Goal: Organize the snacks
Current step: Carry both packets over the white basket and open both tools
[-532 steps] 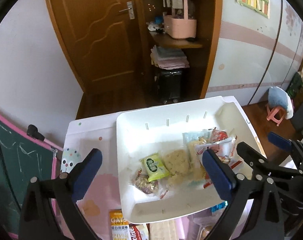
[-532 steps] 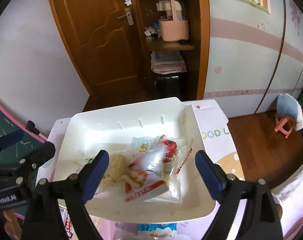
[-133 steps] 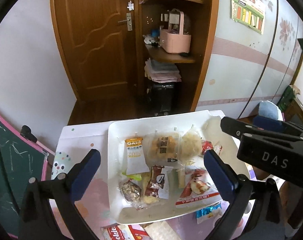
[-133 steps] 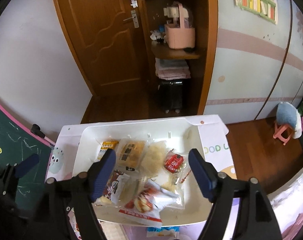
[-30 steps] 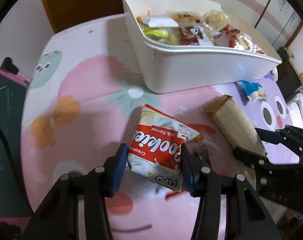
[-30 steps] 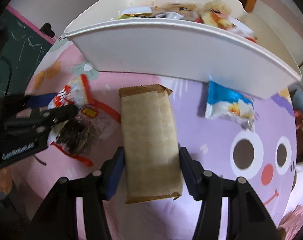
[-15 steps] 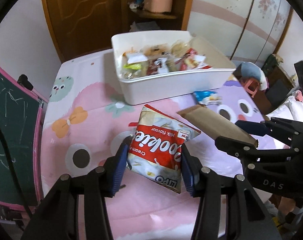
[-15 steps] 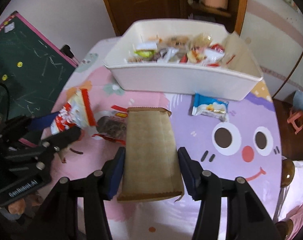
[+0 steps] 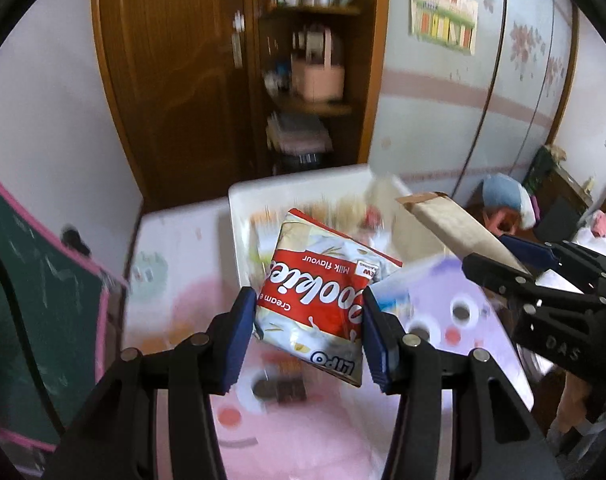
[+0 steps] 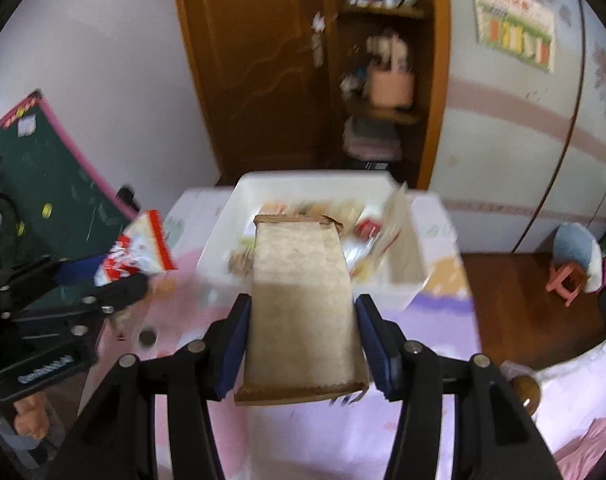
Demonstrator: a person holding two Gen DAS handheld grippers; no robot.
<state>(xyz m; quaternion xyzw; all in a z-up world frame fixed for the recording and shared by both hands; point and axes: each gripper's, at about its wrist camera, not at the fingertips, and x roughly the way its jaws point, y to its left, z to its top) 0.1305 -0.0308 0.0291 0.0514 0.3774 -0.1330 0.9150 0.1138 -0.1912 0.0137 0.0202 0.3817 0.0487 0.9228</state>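
A bedroom corner with a wooden door and a shelf unit lies behind the bench point(image 10: 443, 300), whose pink and purple cartoon cover carries the white bin point(image 10: 239, 216) at about twelve o'clock from both cameras; you are mid-carry, with one snack in each tool and both raised above the cover, short of the bin; your left hand-held gripper point(image 9: 309, 330) is clamped on the red-and-white cookie bag point(image 9: 323, 300), the blue pads pressing its two side edges, the bag tilted and printed side up; your right hand-held gripper point(image 10: 301, 340) is clamped the same way across the plain brown packet point(image 10: 303, 300), which points forward with its far end over the bin's near wall; the bin already holds a jumble of wrapped snacks, blurred here, so I cannot tell where gaps remain; a blue-and-white packet point(image 9: 395, 300) appears to lie on the cover at about one o'clock of the left tool, and something small and dark point(image 9: 281, 390) lies beneath it, too blurred to name; next, I judge, you carry each snack over the rim, lower it clear of the wall and of the other tool, then open the jaws; keep the two tools well apart as they converge.
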